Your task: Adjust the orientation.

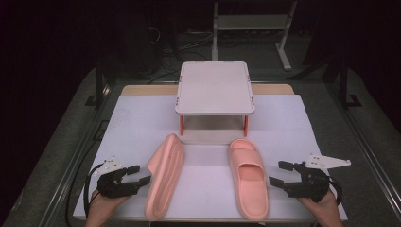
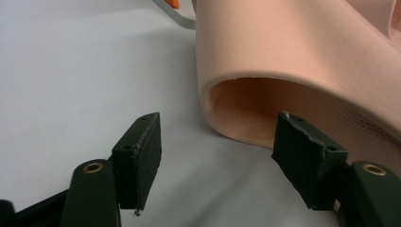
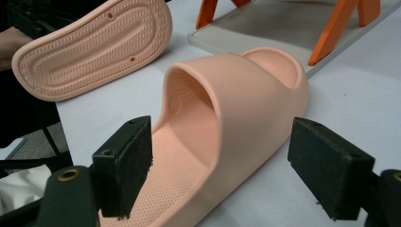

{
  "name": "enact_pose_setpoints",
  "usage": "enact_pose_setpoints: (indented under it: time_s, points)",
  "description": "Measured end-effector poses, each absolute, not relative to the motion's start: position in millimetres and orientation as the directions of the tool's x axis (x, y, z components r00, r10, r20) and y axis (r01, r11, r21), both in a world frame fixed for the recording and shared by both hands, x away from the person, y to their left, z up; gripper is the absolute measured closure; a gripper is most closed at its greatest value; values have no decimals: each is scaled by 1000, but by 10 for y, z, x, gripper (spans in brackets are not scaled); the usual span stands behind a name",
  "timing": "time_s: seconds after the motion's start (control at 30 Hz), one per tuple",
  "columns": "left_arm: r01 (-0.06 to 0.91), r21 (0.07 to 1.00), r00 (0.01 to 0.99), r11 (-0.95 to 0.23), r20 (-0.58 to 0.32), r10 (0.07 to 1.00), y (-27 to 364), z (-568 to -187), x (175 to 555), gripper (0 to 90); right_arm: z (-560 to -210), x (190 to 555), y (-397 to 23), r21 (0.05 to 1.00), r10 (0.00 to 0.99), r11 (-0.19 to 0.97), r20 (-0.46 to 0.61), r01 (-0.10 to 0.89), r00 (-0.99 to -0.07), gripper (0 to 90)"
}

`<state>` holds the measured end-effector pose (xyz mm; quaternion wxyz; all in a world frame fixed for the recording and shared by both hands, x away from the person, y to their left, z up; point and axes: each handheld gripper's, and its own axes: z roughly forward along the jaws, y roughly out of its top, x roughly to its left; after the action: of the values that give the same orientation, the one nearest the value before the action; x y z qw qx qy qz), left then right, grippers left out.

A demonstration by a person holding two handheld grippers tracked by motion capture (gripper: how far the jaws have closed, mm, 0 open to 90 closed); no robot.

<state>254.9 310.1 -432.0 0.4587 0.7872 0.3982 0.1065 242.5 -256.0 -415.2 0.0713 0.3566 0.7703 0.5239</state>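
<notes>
Your left gripper (image 1: 140, 174) is just beside the left slipper (image 1: 164, 176), which lies tipped on its side on the white table cover (image 1: 208, 124), sole toward the right slipper (image 1: 248, 178). In the left gripper view the jaws stand apart, one on each side of the strap edge (image 2: 227, 85), and no pad presses on it. Your right gripper (image 1: 280, 173) is beside the right slipper, which lies flat; its jaws are wide, on both sides of the strap (image 3: 246, 99), not touching. Behind both slippers stands the small shelf (image 1: 215, 87).
</notes>
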Motion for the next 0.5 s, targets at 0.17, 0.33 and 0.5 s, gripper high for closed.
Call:
enact_pose_setpoints:
  time_s: [0.17,0.33,0.5]
  points:
    - [542,798,658,-264,-207,724,3036,-4358,2624,341,-4160,2428,-2549,854,624,204,263,478,-736,221]
    - [544,797,660,-263,-213,720,2980,-4373,2665,341,-4162,2427,-2545,853,622,210,261,479,-738,221]
    - [543,795,662,-271,-206,721,2931,-4383,2686,341,-4163,2427,-2539,852,621,211,261,478,-739,221]
